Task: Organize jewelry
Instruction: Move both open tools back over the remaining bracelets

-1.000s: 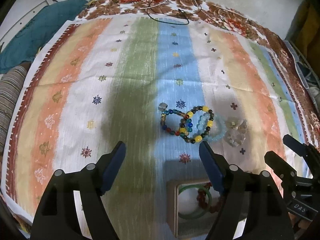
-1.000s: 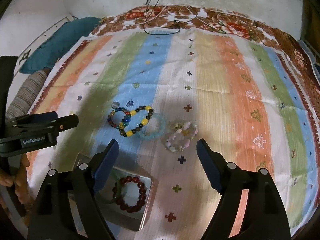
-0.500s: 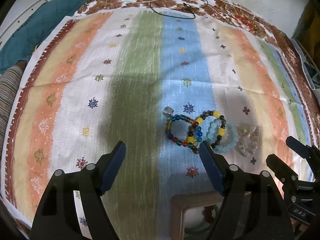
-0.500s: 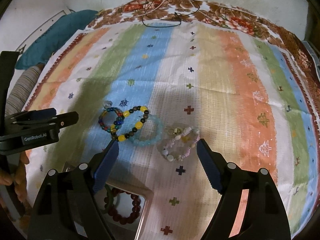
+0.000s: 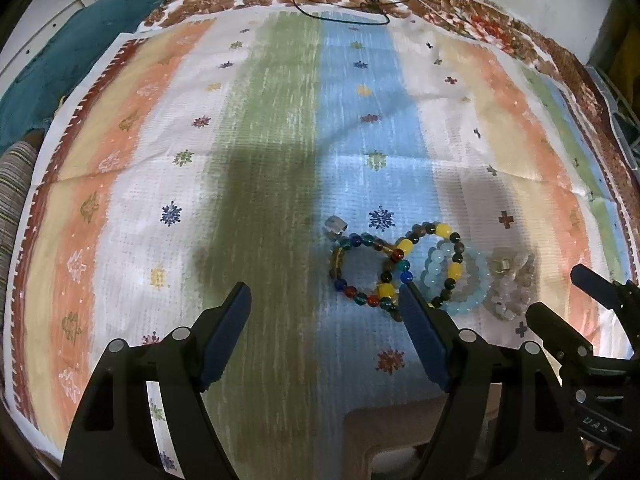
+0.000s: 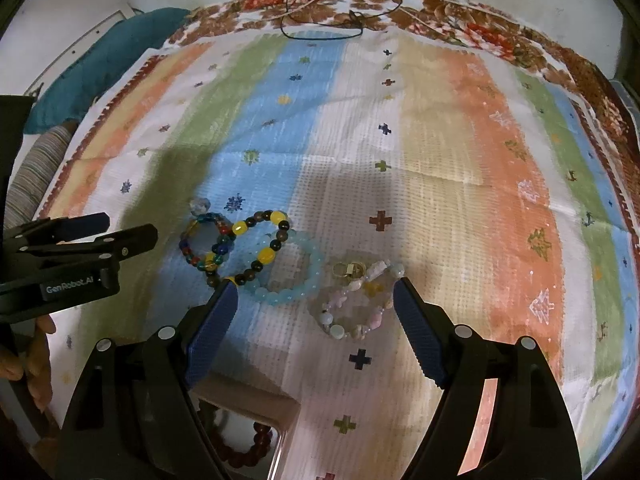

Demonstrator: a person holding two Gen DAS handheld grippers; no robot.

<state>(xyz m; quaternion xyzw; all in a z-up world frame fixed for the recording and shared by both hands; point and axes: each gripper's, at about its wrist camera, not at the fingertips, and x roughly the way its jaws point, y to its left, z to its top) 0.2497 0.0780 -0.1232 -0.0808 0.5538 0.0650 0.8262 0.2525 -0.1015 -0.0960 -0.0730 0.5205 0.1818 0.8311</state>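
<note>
Both views have been carried toward 12 o'clock: the bracelets [image 5: 416,270] are now nearer the fingertips, and the box [image 6: 244,404] is pushed toward 6 o'clock.

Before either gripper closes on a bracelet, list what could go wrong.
1. The dark-and-yellow bead bracelet overlaps both the multicoloured glass-bead bracelet and the pale blue bead bracelet; lifting one may drag another.
2. The pink-and-white shell bracelet lies between the right gripper jaws, but the blue one sits near the left jaw and could be nipped.

Both wrist cameras look steeply down, close above striped cloth [image 5: 280,160]; share bracelets [image 6: 256,248].
</note>
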